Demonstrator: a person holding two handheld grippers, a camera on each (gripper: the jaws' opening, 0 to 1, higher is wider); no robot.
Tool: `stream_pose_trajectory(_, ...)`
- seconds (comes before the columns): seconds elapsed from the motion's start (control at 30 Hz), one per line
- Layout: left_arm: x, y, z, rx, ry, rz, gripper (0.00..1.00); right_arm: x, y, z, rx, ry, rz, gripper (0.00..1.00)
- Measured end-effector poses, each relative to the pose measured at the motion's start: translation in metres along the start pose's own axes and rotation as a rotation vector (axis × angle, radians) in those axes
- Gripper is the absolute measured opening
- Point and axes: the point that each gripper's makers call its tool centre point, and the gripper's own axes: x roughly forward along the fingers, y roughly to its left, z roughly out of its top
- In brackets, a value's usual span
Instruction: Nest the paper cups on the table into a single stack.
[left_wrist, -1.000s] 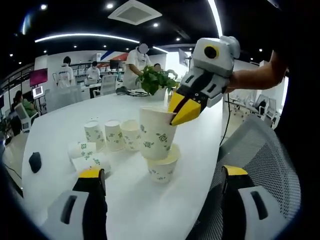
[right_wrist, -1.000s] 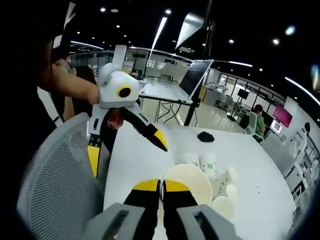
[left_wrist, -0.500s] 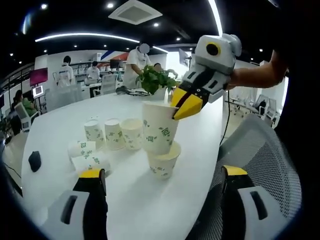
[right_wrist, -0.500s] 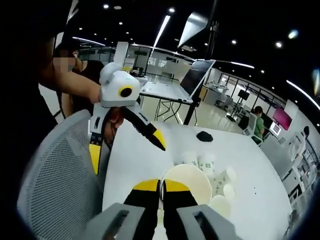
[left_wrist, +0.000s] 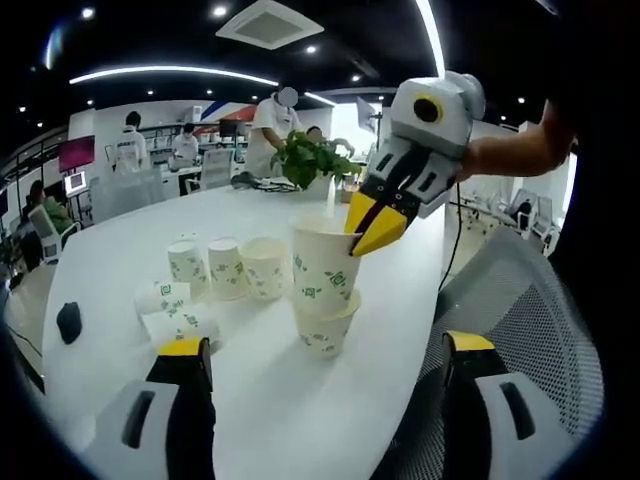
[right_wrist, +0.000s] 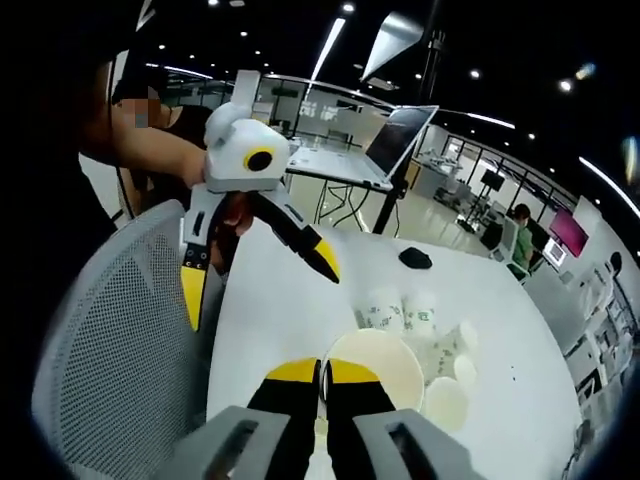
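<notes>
The right gripper is clamped on the rim of a paper cup, nested in another cup near the table edge. The left gripper hangs wide open beside it. Loose cups sit farther in.

Bright ceiling strip lights with glare, white table evenly lit, strong fisheye bending at edges

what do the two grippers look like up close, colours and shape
Both match. The right gripper has a white rounded body with a yellow-ringed black disc, black arms and pointed yellow tips. The left gripper shows the same white head, black arms and yellow tips. Seen from their own cameras, the jaws are black with yellow ends on grey bases. No cables show.
</notes>
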Motion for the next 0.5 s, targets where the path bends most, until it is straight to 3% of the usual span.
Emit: stream_pose_trajectory(0.5, -0.003, 0.0, -0.003, 0.003, 0.005, 0.016, 0.93, 0.017, 0.006, -0.019, 0.032, 0.046, 0.022, 0.0)
